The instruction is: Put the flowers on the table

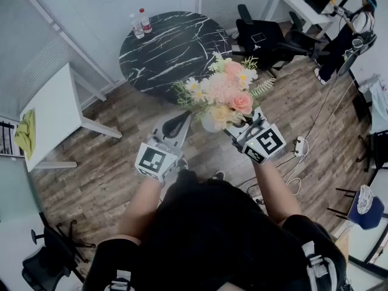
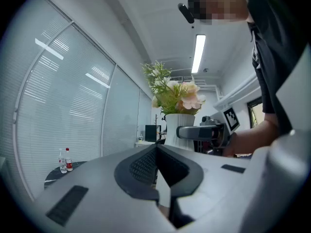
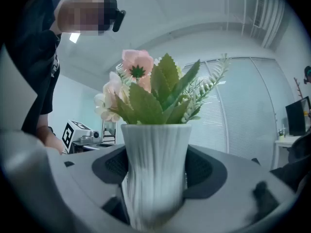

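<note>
Within the right tool (image 3: 155, 174) sit pastel flowers (image 3: 146, 89) (ribbed white vase (image 3: 154, 149)).

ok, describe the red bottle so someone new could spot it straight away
Start at the round black marble table on the far side of the wood floor, next to the blinds. At its far left edge two bottles stand side by side. The red bottle is the right one of the pair, with a red cap and red label; the other bottle is clear with no red on it.
</note>
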{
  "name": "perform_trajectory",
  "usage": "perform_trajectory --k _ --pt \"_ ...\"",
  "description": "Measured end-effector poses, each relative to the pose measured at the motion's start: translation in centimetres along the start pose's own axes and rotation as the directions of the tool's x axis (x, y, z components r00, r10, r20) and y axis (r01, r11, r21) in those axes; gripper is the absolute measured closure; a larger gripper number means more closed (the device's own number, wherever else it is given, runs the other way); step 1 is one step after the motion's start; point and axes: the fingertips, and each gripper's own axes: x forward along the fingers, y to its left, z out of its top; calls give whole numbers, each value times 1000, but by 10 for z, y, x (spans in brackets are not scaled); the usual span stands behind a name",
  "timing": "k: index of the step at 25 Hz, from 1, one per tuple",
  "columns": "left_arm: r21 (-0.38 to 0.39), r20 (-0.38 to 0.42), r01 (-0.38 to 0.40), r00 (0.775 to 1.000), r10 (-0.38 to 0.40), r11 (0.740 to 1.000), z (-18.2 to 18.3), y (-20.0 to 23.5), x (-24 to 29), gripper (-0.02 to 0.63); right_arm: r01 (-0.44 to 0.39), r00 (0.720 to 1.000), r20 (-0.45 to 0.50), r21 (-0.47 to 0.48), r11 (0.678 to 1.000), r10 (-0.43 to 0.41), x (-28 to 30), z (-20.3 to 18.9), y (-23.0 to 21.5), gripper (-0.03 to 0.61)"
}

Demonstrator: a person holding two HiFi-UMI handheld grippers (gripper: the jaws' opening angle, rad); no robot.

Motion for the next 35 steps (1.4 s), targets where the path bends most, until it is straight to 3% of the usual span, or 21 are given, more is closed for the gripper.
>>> perform_trajectory --k 15,35 --pt "-3 -2 -7 1000 7 1000 -1 -13 10 601 13 1000 -1 13 1000 -13 -20 0 -15 241" --pt "27 -14 -46 999 47 999 3 -78 57 601 -44 999 0 31 999 44 -85 -3 -52 241"
